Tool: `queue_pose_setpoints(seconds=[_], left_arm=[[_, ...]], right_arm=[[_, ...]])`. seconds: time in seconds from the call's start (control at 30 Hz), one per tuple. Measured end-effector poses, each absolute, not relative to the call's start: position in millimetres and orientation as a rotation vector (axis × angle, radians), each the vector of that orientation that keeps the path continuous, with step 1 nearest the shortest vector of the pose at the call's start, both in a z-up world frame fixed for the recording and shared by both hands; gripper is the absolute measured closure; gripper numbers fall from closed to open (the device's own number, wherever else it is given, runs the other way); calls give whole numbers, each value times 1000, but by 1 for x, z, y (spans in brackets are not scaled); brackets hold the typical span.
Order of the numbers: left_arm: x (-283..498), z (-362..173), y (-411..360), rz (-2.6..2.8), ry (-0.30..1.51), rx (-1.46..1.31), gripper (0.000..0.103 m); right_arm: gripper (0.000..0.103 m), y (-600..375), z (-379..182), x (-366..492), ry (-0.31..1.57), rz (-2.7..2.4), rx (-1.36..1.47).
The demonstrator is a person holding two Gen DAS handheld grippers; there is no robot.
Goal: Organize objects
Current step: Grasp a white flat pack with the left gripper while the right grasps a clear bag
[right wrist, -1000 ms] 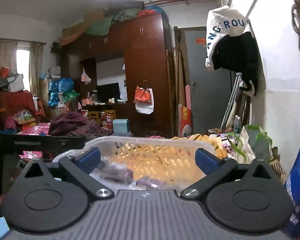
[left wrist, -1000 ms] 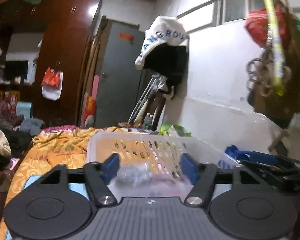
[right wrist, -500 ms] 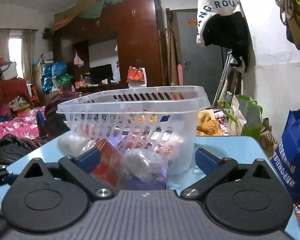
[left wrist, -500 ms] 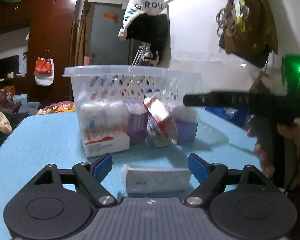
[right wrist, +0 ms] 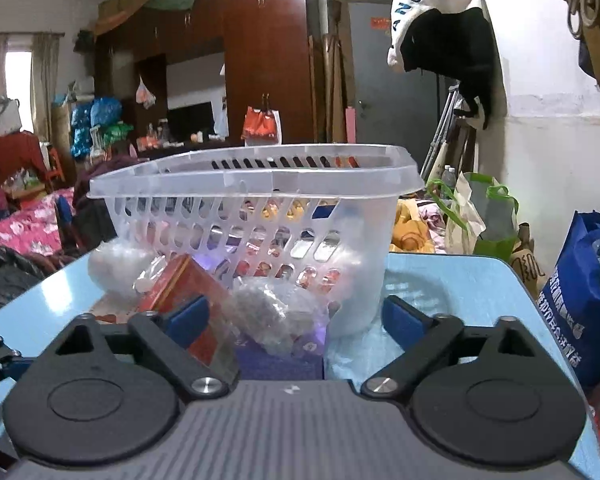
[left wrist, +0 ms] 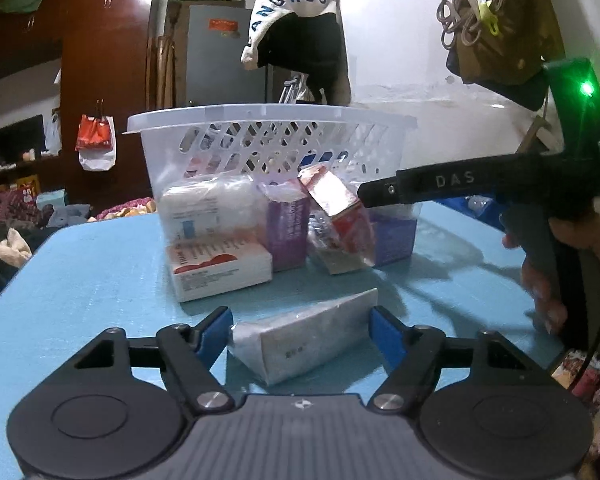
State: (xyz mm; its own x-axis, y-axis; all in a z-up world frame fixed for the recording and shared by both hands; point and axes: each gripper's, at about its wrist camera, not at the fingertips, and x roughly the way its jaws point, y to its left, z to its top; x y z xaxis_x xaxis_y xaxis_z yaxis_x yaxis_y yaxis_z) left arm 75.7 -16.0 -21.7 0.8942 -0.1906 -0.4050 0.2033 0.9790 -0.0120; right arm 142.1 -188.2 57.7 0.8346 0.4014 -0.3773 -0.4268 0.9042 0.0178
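- A cluttered bedroom is filling the background: a dark wooden wardrobe (left wrist: 104, 80) is standing at the upper left of the left wrist view, and a blue table (left wrist: 80, 272) is spreading across the lower half.
- A white boxed pack (left wrist: 220, 268) with red print is lying left of centre, in front of a clear perforated basket (left wrist: 272, 136) that is sitting mid-frame on the table.
- Purple boxes and a red carton (left wrist: 336, 216), tilted and wrapped in film, are crowding the basket's near wall, outside it as far as I can tell.
- At the bottom centre, the left gripper (left wrist: 302, 330) is standing open, its blue pads flanking a grey wrapped packet (left wrist: 304, 340) lying flat on the table; the pads appear close to the packet's ends, and I cannot tell whether they are touching.
- The packet's long axis is running left to right, slightly raised toward the right, so it is lying across the gap between the pads rather than along it; the left gripper is plainly the nearer one.
- A grip would probably be taking it end to end, which looks awkward.
- In the right wrist view, the right gripper (right wrist: 296, 320) is gaping open, pointing at the red carton, crinkled plastic bags and the basket at centre frame.
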Motion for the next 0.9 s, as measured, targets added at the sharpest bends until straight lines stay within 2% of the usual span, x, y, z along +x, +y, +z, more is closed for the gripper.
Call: queue_pose_setpoints(seconds=[0.13,0.2,0.4,0.9], left_arm=[[76,-22,-11,-221,409,35,26],[77,-23,-10,-225,408,31,26],[74,-24,-2,-217,356,16,29],[68,-13,22,-198,254,-39,30]], right_arm=[[24,-186,54,150,412,438,-84],[47,-187,54,152,419,450,-71],[52,-197,57,142,361,453,-46],[52,-196,63,126,224,457,-50]])
